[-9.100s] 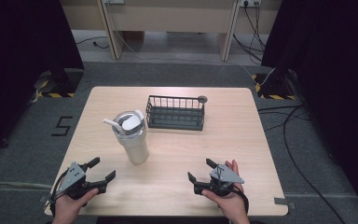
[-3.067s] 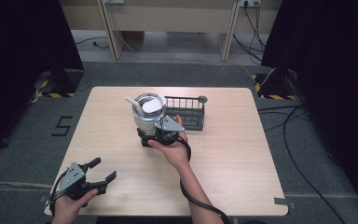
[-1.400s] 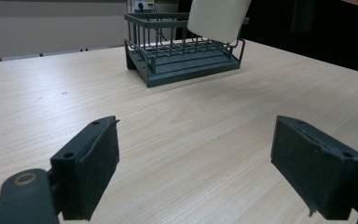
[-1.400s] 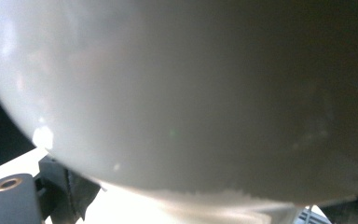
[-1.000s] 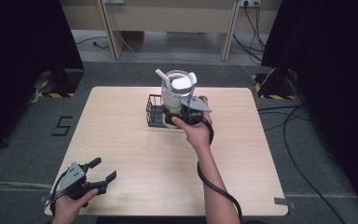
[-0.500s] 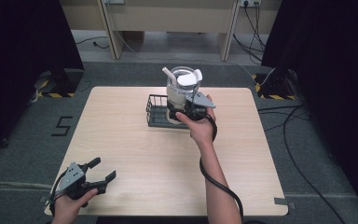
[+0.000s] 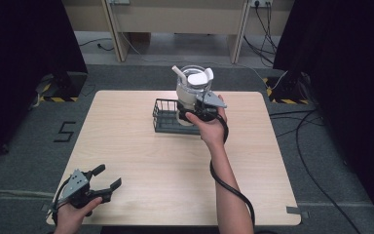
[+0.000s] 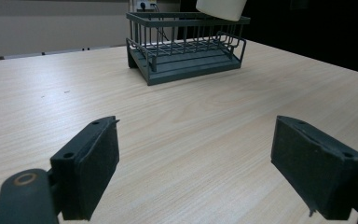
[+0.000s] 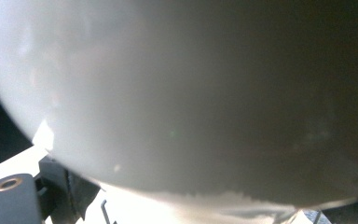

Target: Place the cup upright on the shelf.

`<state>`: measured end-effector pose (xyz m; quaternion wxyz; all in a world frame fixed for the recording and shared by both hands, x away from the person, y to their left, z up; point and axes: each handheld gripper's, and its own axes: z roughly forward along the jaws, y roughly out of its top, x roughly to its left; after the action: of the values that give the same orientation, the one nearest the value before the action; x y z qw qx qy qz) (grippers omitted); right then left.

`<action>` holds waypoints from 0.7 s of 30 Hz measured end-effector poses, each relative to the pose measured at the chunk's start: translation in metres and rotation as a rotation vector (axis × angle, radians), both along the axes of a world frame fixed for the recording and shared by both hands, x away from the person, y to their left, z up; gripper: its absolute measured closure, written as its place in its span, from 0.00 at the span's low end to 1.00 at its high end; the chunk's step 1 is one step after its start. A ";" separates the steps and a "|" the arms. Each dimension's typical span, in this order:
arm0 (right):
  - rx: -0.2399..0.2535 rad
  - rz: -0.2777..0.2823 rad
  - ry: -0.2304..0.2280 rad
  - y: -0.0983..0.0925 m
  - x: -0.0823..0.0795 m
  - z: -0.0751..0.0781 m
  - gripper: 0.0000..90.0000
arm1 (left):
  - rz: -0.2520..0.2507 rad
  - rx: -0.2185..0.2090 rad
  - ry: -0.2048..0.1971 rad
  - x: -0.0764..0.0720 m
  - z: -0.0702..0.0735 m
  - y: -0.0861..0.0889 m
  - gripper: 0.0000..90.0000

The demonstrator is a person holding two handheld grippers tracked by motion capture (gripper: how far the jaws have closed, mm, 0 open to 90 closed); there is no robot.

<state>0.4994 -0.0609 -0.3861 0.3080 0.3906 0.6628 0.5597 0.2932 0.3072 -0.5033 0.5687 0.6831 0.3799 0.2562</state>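
Two claws sit far apart: at the near-left surface [image 7: 141, 156] edge the left claw [image 7: 106, 178] rests wide and empty, while farther off the right claw [image 7: 195, 113] grips the upright tumbler [image 7: 191, 90], hanging directly above the wire basket [image 7: 168, 117], so lowering looks next.

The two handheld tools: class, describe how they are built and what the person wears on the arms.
Each tool is black, with two flat rectangular jaws faced in dark padding. The left tool and right tool both carry a grey three-cornered plate on top. A thick black cable trails from the right tool along the forearm. The forearms show no sleeves, and no gloves are worn.
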 end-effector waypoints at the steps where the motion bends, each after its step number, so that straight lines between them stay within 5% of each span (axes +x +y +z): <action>1: 0.003 -0.006 0.001 0.000 0.002 0.002 0.12 | 0.001 0.000 0.000 0.000 0.000 0.000 0.16; 21: -0.014 -0.056 0.033 -0.006 0.030 0.005 0.12 | 0.005 -0.003 0.000 0.000 0.000 0.001 0.16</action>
<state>0.5291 -0.0672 -0.3807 0.3155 0.4161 0.6605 0.5395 0.2934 0.3087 -0.5031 0.5691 0.6812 0.3823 0.2570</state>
